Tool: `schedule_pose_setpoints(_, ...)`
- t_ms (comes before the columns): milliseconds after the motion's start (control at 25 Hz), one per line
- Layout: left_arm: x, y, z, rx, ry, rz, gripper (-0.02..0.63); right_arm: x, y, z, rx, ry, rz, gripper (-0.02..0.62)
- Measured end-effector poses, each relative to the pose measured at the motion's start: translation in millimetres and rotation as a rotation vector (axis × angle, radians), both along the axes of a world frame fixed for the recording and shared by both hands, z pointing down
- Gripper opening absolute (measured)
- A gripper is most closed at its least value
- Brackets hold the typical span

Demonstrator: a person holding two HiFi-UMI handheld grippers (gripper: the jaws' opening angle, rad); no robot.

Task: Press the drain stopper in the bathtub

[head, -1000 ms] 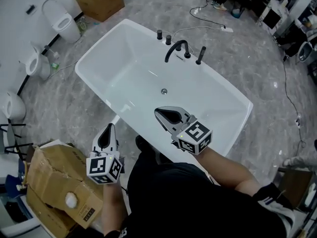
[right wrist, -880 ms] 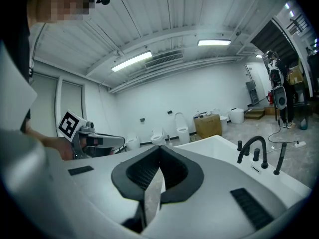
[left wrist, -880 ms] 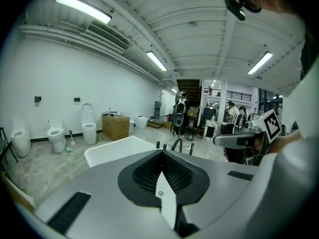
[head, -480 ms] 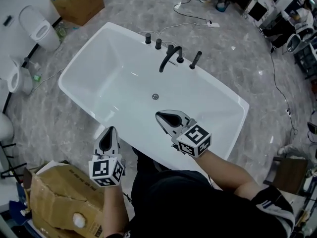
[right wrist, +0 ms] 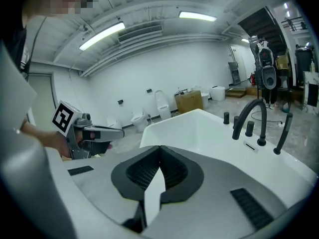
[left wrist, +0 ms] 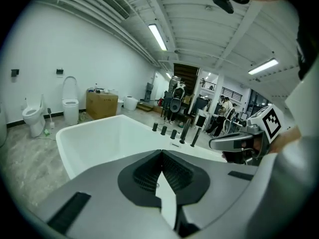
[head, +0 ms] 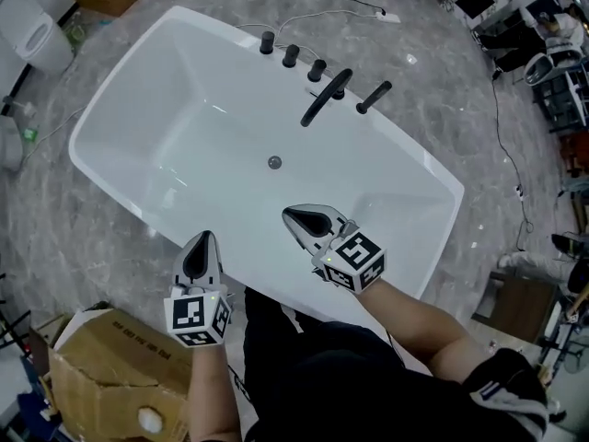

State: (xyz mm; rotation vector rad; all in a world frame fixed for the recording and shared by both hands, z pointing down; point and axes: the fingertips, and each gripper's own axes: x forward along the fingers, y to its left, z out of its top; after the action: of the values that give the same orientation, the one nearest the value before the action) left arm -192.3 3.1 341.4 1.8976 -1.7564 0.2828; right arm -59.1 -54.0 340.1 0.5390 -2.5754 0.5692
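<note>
A white bathtub [head: 120,90] fills the head view. Its small round drain stopper [head: 274,162] sits in the middle of the tub floor. A black curved faucet [head: 324,98] and black handles stand on the far rim. My right gripper [head: 289,215] is shut and empty; it hovers over the near part of the tub, short of the stopper and apart from it. My left gripper [head: 202,238] is shut and empty, held just outside the near rim. The left gripper view shows the tub rim [left wrist: 99,126] beyond its jaws; the right gripper view shows the faucet [right wrist: 251,113].
A torn cardboard box [head: 101,366] lies on the floor at lower left. A toilet [head: 32,30] stands at the upper left. Cables [head: 350,3] run over the grey marble floor behind the tub. Equipment and chairs crowd the right edge.
The head view has shifted forward, so the tub looks larger and the stopper lies nearer the right gripper's tip. Both grippers hold about the same pose and stay shut.
</note>
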Motion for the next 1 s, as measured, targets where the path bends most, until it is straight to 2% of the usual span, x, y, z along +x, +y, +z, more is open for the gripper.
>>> schedule_pose_setpoints(200,-12.8,-25.0,59.0,-0.05,0.01,0.028,0.009,-13.7,-18.9,65.1,-0.041,0.051,0.013,0.014)
schedule_pose_setpoints(560,-30.0,-86.9,164.6,-0.086,0.015,0.113,0.009,-42.2,-64.1,177.9,-0.072,0.098,0.051,0.014)
schedule_pose_setpoints(1000,-15.6,-121.8,301.0,-0.137,0.051,0.189,0.009,-36.4,-102.6,338.3,-0.094,0.194,0.089,0.015)
